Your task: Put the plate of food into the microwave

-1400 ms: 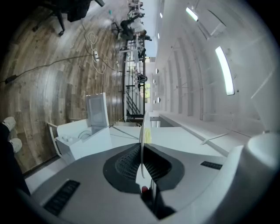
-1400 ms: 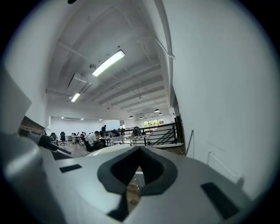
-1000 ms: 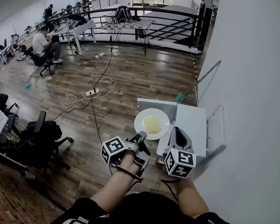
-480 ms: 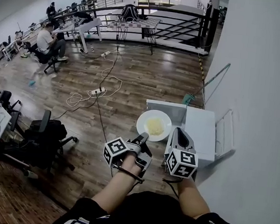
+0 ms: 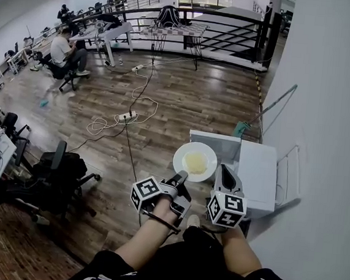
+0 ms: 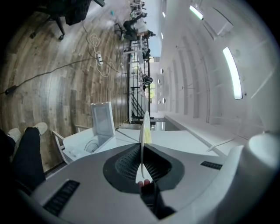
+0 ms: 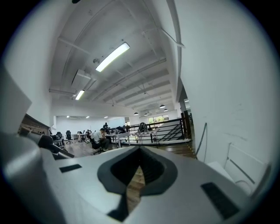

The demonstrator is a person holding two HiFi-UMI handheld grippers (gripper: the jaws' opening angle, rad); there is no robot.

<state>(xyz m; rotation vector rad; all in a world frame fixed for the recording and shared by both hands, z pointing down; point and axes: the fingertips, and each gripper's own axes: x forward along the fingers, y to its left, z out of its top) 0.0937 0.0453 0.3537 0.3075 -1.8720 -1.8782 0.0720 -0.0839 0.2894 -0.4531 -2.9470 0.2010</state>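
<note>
A white plate [image 5: 194, 161] with pale yellow food is gripped at its near rim by my left gripper [image 5: 180, 177]. The plate hangs level beside the open front of the white microwave [image 5: 258, 180], whose door [image 5: 214, 145] stands swung out. In the left gripper view the plate [image 6: 143, 131] shows edge-on between the pads of the left gripper [image 6: 142, 159], with the microwave's cavity and turntable [image 6: 91, 146] to the left. My right gripper [image 5: 224, 169] sits over the microwave's near end. It is shut and holds nothing, as the right gripper [image 7: 136, 173] view also shows.
The microwave stands on the wooden floor against the white wall [image 5: 324, 120]. Cables and a power strip [image 5: 126, 118] lie on the floor farther out. An office chair [image 5: 58, 168] stands at the left. Desks, seated people and a railing [image 5: 193, 15] are far off.
The whole view has shifted, so the microwave and plate sit a little further right and lower. The left gripper still holds the plate; the right gripper stays over the microwave.
</note>
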